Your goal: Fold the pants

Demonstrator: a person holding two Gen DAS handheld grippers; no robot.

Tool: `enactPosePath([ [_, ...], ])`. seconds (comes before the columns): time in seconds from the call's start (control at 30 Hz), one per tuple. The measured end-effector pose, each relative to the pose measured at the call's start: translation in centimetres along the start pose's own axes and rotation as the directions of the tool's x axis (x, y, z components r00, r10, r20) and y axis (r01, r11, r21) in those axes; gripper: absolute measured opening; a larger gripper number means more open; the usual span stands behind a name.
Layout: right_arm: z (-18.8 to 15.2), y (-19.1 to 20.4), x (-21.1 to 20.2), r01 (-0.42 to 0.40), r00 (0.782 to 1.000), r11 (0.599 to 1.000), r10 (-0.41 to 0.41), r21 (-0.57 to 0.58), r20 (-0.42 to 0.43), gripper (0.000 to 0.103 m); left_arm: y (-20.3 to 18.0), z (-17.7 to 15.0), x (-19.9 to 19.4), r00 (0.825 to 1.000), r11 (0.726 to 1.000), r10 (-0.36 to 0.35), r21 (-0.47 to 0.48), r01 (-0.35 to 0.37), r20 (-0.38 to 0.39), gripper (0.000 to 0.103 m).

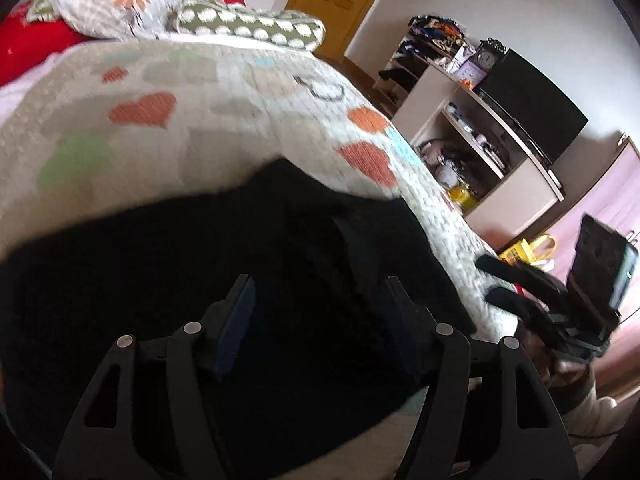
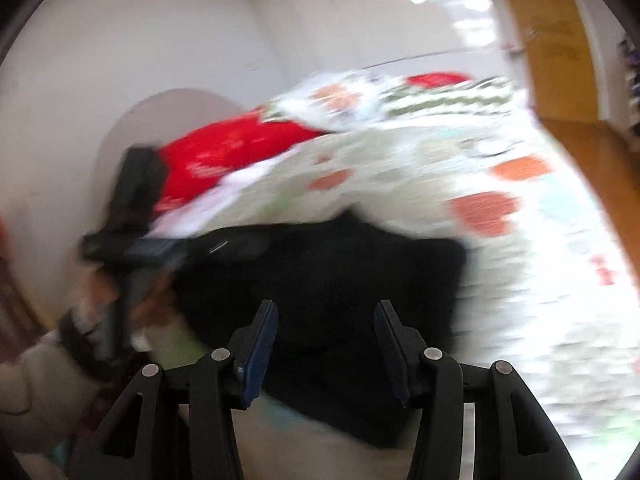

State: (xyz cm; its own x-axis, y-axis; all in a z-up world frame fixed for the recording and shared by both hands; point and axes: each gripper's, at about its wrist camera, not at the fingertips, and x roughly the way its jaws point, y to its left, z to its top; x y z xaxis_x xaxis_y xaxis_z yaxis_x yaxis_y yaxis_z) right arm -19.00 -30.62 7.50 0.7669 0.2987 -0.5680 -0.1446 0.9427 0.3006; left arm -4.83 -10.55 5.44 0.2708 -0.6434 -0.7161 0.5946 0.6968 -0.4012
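Black pants [image 1: 240, 264] lie in a folded heap on the near part of the quilted bed cover [image 1: 224, 120]; they also show in the blurred right wrist view [image 2: 340, 280]. My left gripper [image 1: 316, 288] is open, empty, just above the pants. My right gripper [image 2: 326, 312] is open and empty over the near edge of the pants. The right gripper also shows in the left wrist view [image 1: 492, 280], beside the bed's right edge. The left gripper shows in the right wrist view [image 2: 168, 248] at the pants' left side.
Pillows [image 1: 132, 0] and a red blanket [image 1: 28, 48] lie at the bed's head. A shelf unit [image 1: 480, 148] with a TV [image 1: 536, 108] and clutter stands right of the bed. A wooden door [image 1: 340, 0] is behind.
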Motion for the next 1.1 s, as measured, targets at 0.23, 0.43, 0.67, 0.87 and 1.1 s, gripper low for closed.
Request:
enactPosePath([
  [0.23,-0.3,0.5,3.1,0.012,0.998,1.000,-0.014,-0.020,-0.061,0.044,-2.1,0.9,4.6,0.992,0.995,0.099,-0.009,-0.100,-0.076,0.065],
  [0.43,-0.4,3.7,6.9,0.037,0.994,0.988,-0.052,-0.147,-0.094,0.044,0.8,1.6,2.5,0.989,0.983,0.141,-0.108,-0.145,-0.045,0.065],
  [0.67,-3.7,7.8,6.9,-0.103,0.982,0.955,0.053,-0.277,-0.181,0.039,2.3,0.0,-0.7,0.990,0.976,0.138,-0.169,-0.140,-0.026,0.065],
  [0.87,-2.0,2.6,2.6,-0.018,0.995,0.984,0.001,-0.177,-0.096,0.039,-0.4,-0.7,0.0,0.994,0.984,0.098,-0.144,-0.103,-0.041,0.066],
  [1.1,-1.5,-2.0,4.8,0.112,0.987,0.992,-0.117,-0.055,-0.109,0.039,-3.8,0.0,4.7,0.981,0.981,0.188,-0.036,-0.189,-0.050,0.046],
])
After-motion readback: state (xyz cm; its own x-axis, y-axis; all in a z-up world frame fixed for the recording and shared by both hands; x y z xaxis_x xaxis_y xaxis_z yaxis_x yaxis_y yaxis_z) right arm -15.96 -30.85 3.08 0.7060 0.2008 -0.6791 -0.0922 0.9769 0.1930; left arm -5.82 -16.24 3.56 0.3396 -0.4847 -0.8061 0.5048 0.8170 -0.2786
